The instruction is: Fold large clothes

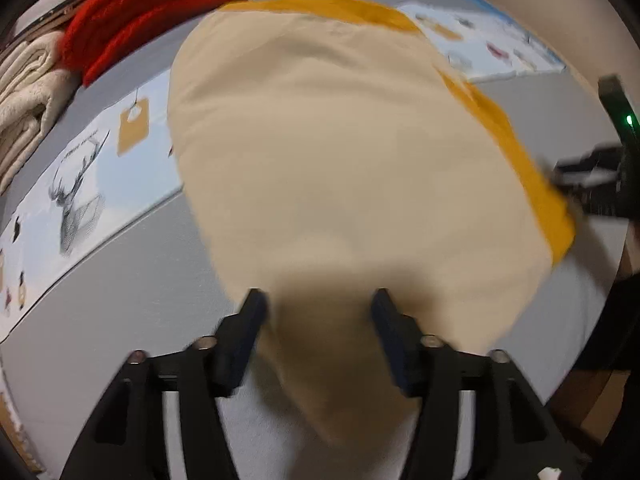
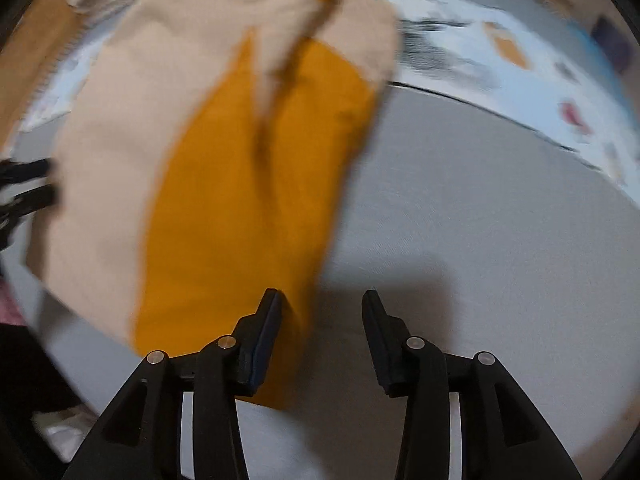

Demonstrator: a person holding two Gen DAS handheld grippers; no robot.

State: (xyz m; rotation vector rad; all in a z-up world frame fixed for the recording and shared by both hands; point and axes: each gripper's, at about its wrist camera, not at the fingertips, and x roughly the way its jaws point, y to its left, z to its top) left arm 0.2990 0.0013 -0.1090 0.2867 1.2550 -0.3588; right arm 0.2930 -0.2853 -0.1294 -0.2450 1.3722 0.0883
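A large beige and mustard-yellow garment (image 1: 340, 152) lies folded on the grey bed surface (image 1: 132, 264). In the left wrist view my left gripper (image 1: 318, 304) is open, its fingers straddling the garment's near beige end. The right gripper (image 1: 588, 184) shows at the garment's right edge. In the right wrist view the garment (image 2: 224, 168) lies left of centre, its mustard panel running to the near edge. My right gripper (image 2: 320, 304) is open; its left finger (image 2: 264, 332) lies over the mustard edge, its right finger over bare sheet. The left gripper (image 2: 28, 192) shows at far left. Both views are blurred.
A red knitted garment (image 1: 160, 4) and a cream knitted one (image 1: 28, 84) are stacked at the far left. Printed strips with a deer drawing (image 1: 80, 196) and coloured pictures (image 1: 492, 48) cross the bed. Bare grey sheet (image 2: 480, 220) lies right of the garment.
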